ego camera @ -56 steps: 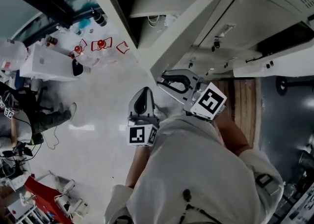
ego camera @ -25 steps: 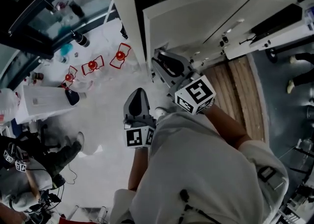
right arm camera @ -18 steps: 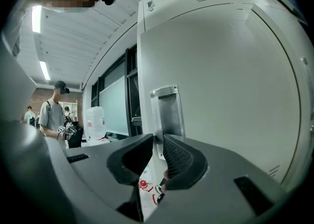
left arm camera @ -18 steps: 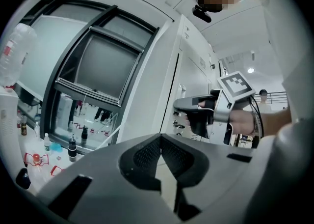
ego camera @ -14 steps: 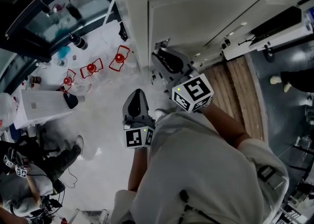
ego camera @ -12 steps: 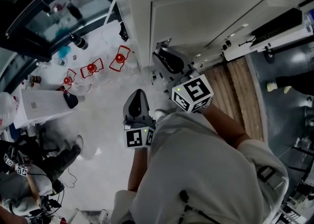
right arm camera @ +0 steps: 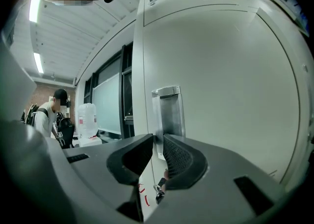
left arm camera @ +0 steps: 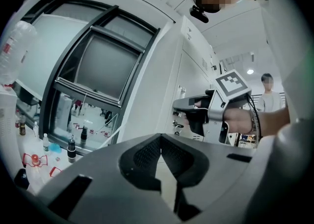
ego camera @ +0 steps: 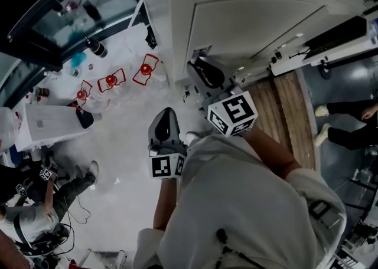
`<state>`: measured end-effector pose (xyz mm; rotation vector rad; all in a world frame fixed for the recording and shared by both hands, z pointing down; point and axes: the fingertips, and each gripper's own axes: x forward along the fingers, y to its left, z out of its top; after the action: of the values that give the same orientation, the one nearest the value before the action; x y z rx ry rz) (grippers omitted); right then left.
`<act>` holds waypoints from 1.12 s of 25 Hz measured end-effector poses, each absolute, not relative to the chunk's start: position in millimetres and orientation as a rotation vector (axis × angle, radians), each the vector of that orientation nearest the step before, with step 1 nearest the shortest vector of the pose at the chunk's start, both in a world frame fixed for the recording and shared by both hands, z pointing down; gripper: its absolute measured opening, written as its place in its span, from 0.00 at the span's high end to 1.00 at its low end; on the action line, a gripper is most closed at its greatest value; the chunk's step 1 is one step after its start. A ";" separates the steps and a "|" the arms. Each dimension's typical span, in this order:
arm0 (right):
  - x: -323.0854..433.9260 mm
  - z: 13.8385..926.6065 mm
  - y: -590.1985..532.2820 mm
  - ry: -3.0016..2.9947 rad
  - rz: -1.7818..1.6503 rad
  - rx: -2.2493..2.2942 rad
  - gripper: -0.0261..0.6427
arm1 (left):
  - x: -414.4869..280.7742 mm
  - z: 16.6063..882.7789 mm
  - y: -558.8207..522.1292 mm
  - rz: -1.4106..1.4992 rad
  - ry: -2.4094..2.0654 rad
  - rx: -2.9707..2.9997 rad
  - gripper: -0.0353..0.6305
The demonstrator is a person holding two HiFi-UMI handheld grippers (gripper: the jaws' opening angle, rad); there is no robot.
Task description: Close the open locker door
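Observation:
The white locker door (ego camera: 248, 20) lies nearly flush with the locker front. In the right gripper view it fills the picture (right arm camera: 225, 95), with its metal handle (right arm camera: 169, 110) straight ahead. My right gripper (ego camera: 196, 64) is at the door's left edge; its jaws (right arm camera: 158, 139) stand a narrow gap apart around the handle's left lip. My left gripper (ego camera: 166, 112) hangs lower and to the left, over the floor and away from the door. Its jaws (left arm camera: 161, 138) are shut on nothing, and it sees the right gripper (left arm camera: 180, 106) against the lockers.
More white lockers (ego camera: 322, 29) run to the right above a wooden strip (ego camera: 289, 108). A glass-fronted cabinet (ego camera: 71, 8) with bottles stands at the left. Red items (ego camera: 110, 79) and a white box (ego camera: 47, 123) lie on the floor. People are at lower left (ego camera: 35, 220) and right (ego camera: 348, 126).
The door has swung from wide open, dark interior showing, to nearly flush with the frame. The right gripper went with it. The left gripper has stayed where it was.

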<state>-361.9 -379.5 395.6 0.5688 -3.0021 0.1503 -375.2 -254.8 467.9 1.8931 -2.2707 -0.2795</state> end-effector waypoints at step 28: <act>-316.6 398.9 -371.4 -2.980 0.083 0.559 0.81 | -336.2 461.5 -246.5 -0.246 -2.289 1.893 0.94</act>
<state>-316.6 -371.4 398.9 0.5590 -2.9798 0.0834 -336.2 -246.5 461.5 1.8933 -2.2892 -0.2455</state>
